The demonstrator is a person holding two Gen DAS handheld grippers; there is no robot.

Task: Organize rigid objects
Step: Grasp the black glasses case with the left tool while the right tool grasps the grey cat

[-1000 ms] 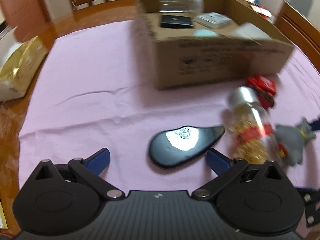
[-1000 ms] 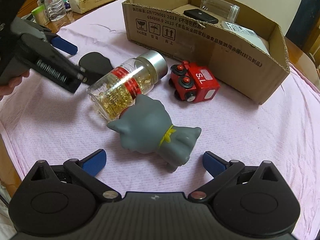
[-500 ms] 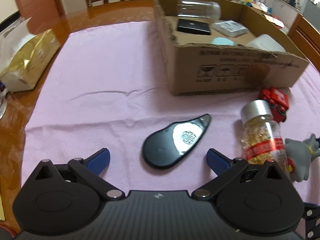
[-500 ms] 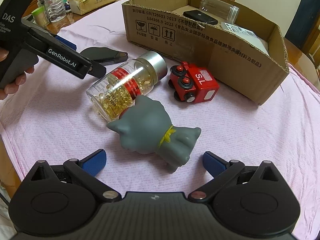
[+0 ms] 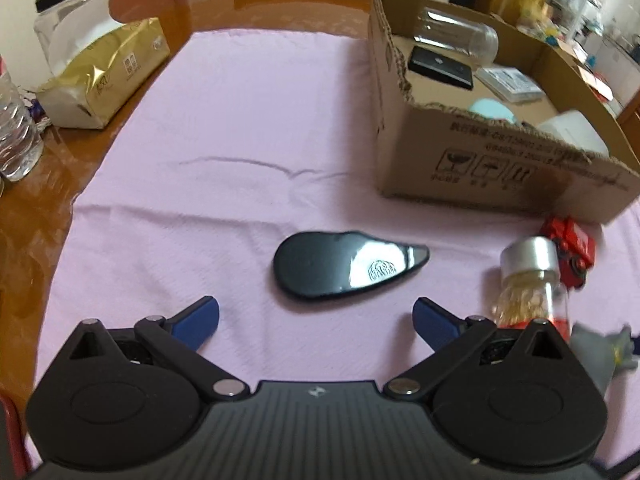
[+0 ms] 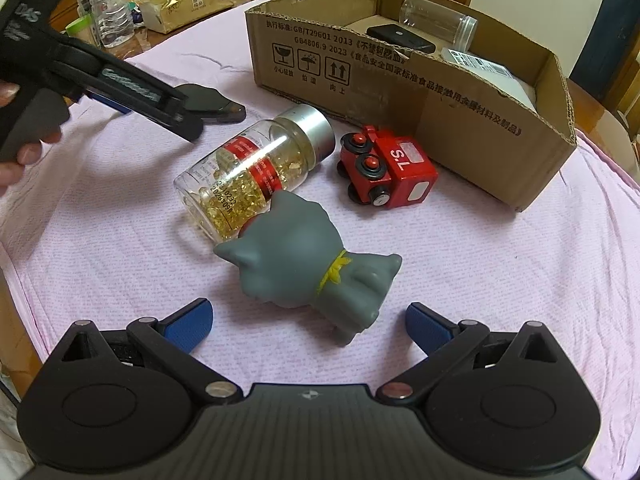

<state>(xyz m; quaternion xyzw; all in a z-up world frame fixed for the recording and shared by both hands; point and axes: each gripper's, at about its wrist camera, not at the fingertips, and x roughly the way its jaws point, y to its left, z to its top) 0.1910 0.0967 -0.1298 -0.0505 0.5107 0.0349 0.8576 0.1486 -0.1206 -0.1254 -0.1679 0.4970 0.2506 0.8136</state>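
Pink cloth [image 5: 240, 152] covers the wooden bench [image 5: 36, 216], chair backs at the far side. On the cloth, a glossy black teardrop-shaped piece [image 5: 344, 266] lies flat just ahead of the left claw [image 5: 316, 316], between its blue fingertips [image 5: 198, 316] but not touched; jaws wide apart, nothing held. In the right wrist view the left claw's body covers the near end of that piece [image 6: 214, 100].

Right claw [image 6: 308, 324] also spread w/ nothing gripped, fingertips [image 6: 188, 324] either side of a grey cat figurine [image 6: 304, 264] lying on its side just ahead, no contact seen. Cat's head touches a clear jar of gold capsules [image 6: 248, 176], which lies on its side, silver cap toward the box. Red toy truck [image 6: 388, 168] marked "S.L" is tipped on its side just right of the jar cap, near the box wall.

Cardboard box [image 6: 460, 120] sits at the far right, open top. Inside: clear plastic jar [image 5: 456, 36] on its side at the far end, flat black device [image 5: 440, 68] next to it, small printed packet [image 5: 512, 84], pale teal item [image 5: 492, 110], white item [image 5: 572, 132] at the near corner.

Far left on bare wood: gold tissue pack [image 5: 104, 76], water bottle [image 5: 16, 136].
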